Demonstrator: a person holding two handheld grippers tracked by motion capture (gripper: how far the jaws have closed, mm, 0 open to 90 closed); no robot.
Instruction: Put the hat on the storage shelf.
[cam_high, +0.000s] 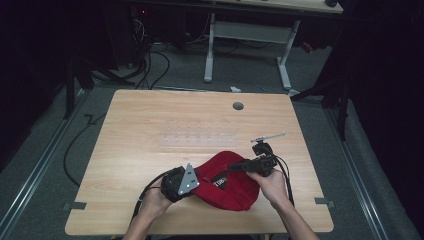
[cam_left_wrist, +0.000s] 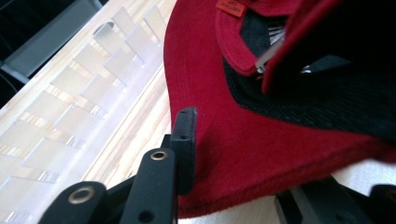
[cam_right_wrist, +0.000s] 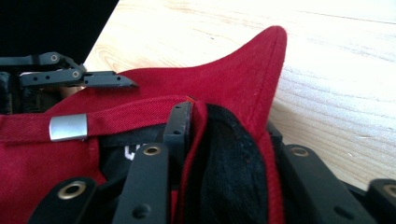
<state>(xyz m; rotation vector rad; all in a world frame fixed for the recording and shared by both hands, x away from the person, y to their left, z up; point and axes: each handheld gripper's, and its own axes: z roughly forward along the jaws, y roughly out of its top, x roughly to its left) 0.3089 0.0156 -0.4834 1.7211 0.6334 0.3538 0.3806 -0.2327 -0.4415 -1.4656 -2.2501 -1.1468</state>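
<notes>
Red cap on desk, near edge, between both grippers. Left gripper jaws apart around brim, not pressing. Right gripper jaws clamped on cap's rear band. Risk: brim slips free if left jaws grip thin edge.

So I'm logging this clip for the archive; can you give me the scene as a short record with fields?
work in hand: two hand-held grippers handling a red cap
cap: lies on the wooden table, black lining showing
left gripper: cap's brim between its jaws
right gripper: cap's back edge between its jaws, beside the strap's metal clasp
also on table: clear plastic tray
</notes>
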